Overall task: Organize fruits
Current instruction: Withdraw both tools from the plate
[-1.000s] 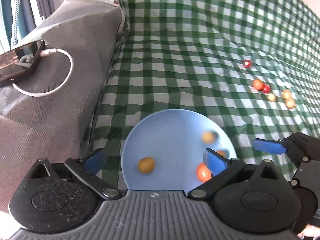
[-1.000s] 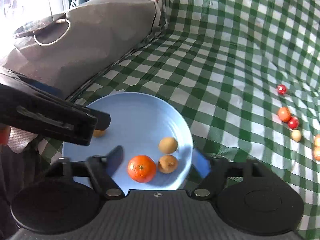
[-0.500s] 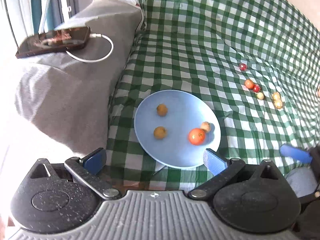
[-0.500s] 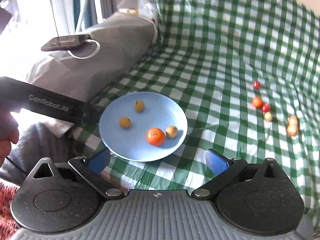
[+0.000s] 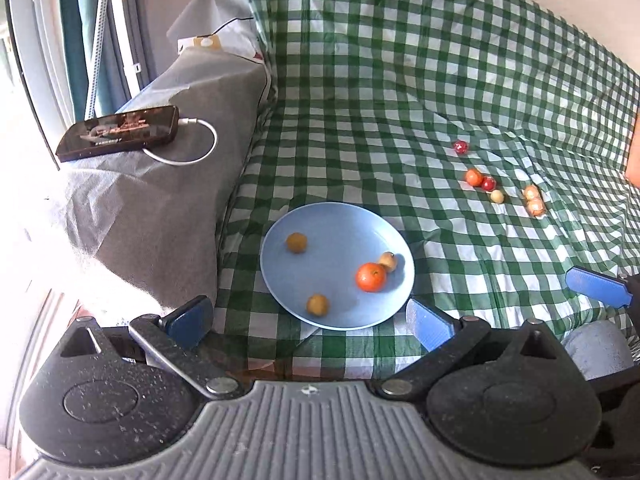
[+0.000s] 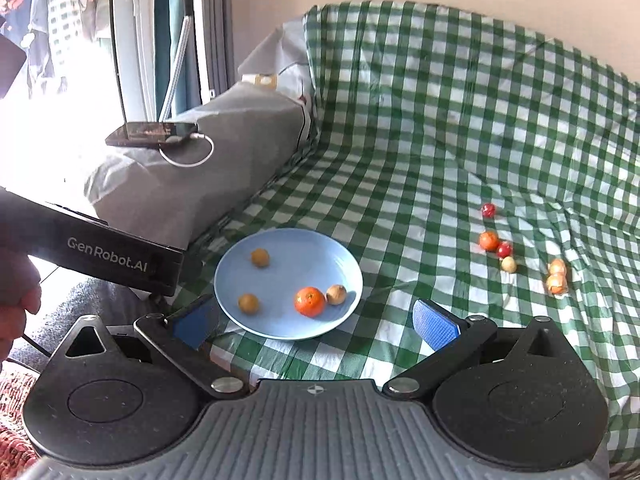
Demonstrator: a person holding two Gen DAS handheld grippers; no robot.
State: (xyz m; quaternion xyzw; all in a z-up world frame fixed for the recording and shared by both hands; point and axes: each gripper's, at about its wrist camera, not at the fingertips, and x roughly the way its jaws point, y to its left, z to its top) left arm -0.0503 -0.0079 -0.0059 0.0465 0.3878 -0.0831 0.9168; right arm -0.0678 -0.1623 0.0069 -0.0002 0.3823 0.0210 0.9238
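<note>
Surface: a green-and-white checked cloth (image 6: 420, 168) covers it, creased.
Plate: a blue plate (image 6: 288, 240) lies on the cloth near its front edge.
Loose fruit: well right of the plate, a red berry (image 6: 488, 210) lies farthest back; nearer, an orange fruit (image 6: 489, 240), a second red berry (image 6: 505, 249) and a pale fruit (image 6: 509, 264) touch in a row; two pale orange fruits (image 6: 557, 276) lie farther right.
Cushion: a grey cushion (image 6: 224, 160) borders the cloth left of the plate.

A pale blue plate (image 6: 344, 264) sits on a green-and-white checked cloth (image 6: 420, 152). On it, at four o'clock, lies an orange tangerine (image 6: 309, 301); red berries (image 6: 488, 210) dot the cloth at two o'clock.
</note>
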